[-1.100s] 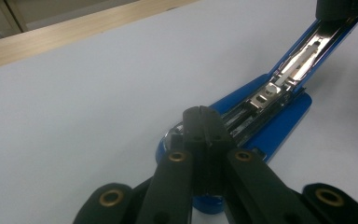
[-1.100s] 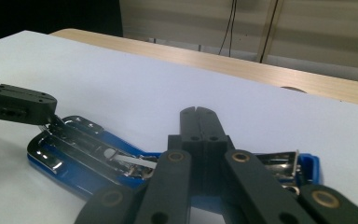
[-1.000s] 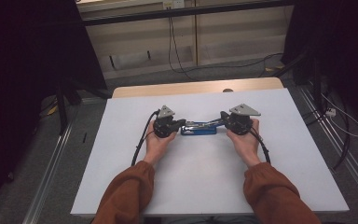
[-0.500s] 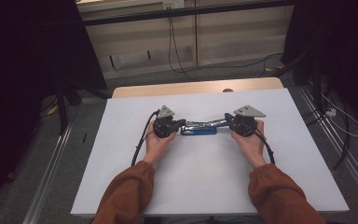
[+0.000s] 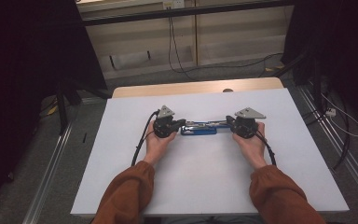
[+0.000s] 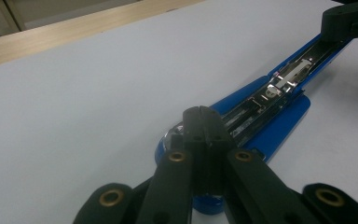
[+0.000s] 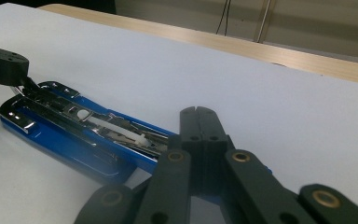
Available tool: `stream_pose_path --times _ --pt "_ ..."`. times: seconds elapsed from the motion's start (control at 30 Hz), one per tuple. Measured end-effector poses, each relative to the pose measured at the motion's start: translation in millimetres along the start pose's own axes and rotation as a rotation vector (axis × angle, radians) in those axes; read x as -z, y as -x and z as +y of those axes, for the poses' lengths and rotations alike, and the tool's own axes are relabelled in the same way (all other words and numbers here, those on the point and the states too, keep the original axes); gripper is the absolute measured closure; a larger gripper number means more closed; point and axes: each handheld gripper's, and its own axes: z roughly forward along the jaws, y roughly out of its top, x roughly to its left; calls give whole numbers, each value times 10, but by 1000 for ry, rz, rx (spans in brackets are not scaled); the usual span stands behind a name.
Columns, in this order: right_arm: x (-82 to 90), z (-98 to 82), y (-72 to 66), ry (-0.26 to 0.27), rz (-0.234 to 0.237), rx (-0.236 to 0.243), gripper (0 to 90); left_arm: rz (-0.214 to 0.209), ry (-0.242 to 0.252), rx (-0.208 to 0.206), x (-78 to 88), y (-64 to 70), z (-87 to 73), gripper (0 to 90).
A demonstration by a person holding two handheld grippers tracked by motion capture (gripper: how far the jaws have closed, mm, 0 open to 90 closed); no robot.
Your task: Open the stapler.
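Observation:
A blue stapler (image 5: 198, 130) lies opened out flat on the white table (image 5: 205, 177), its metal staple channel (image 7: 81, 113) facing up. My left gripper (image 5: 182, 124) is at the stapler's left end, jaws closed on the metal tip there. The left gripper (image 6: 200, 112) looks along the stapler (image 6: 270, 93) toward the far hand. My right gripper (image 5: 229, 124) is shut on the stapler's other arm at the right end. The right gripper view has the right gripper (image 7: 198, 112) shut over the blue arm (image 7: 144, 161). A hand holds each gripper.
The table's wooden far edge (image 5: 196, 87) runs behind the white sheet. Black cables (image 5: 140, 144) trail from each gripper toward the person. Metal rails (image 5: 51, 172) and floor cables flank the table on both sides.
My right gripper has moved a little to the right, drawing the stapler's arm out longer. The left gripper has held its place.

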Motion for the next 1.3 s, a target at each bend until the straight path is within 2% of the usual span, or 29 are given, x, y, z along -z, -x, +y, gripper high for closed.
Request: stream_pose_path --times 0.13,0.27,0.33,0.47,0.63,0.8,0.83,0.93,1.0,1.1,1.2,1.3 --pt "-5 2 0 -1 2 5 900 -5 2 15 -2 -5 -1 900" --pt "-12 -3 7 6 13 -3 900 -3 1 10 -2 -4 2 900" --pt "-15 -3 4 6 14 -8 893 8 -3 -6 -1 13 10 900" --pt "-21 -6 3 0 16 -3 882 7 7 -3 14 21 30 900" --pt "-24 -13 11 -7 21 -13 867 5 18 -22 28 24 40 900" --pt "-24 -11 19 -3 33 -15 846 0 34 -14 35 31 49 897" --pt "-20 -9 19 1 42 -19 843 -4 35 -18 34 35 50 848" --pt "-16 -4 20 7 45 -22 823 27 54 -48 50 63 72 810" --pt "-10 -2 28 10 47 -25 807 24 72 -22 73 57 93 761" --pt "11 6 54 20 49 -31 752 20 66 -5 102 36 96 645" --pt "29 15 67 29 57 -33 737 13 62 12 122 21 95 607" --pt "58 26 84 40 69 -34 640 28 57 9 154 36 118 493"
